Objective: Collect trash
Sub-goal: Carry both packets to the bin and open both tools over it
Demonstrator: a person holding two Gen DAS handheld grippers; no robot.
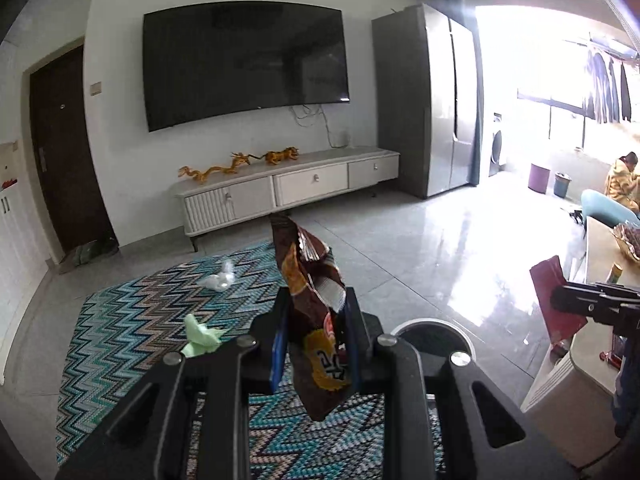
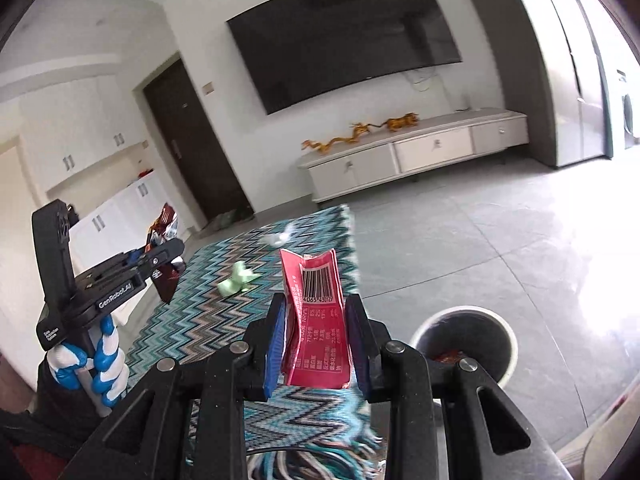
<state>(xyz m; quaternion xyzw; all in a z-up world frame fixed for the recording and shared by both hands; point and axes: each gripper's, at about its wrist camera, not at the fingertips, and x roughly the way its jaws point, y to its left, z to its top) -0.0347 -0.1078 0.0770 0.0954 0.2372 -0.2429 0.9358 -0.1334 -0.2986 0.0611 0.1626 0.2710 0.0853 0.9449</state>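
Observation:
My left gripper [image 1: 316, 320] is shut on a crumpled brown snack bag [image 1: 310, 280] that sticks up between its blue pads. My right gripper [image 2: 316, 320] is shut on a red wrapper [image 2: 316, 320] with a barcode facing me. A round white bin [image 2: 466, 340] with a dark inside stands on the floor just right of the right gripper; its rim [image 1: 432, 326] also shows in the left wrist view behind the left gripper. On the zigzag rug [image 1: 140, 320] lie a green paper scrap [image 1: 198, 336] and a clear plastic wad [image 1: 220, 278].
A low white TV cabinet [image 1: 288, 188] with a wall TV stands ahead, a tall grey fridge [image 1: 432, 100] to its right. A table edge [image 1: 600, 280] with items sits at the right. A person in yellow [image 1: 622, 180] sits far right by the window.

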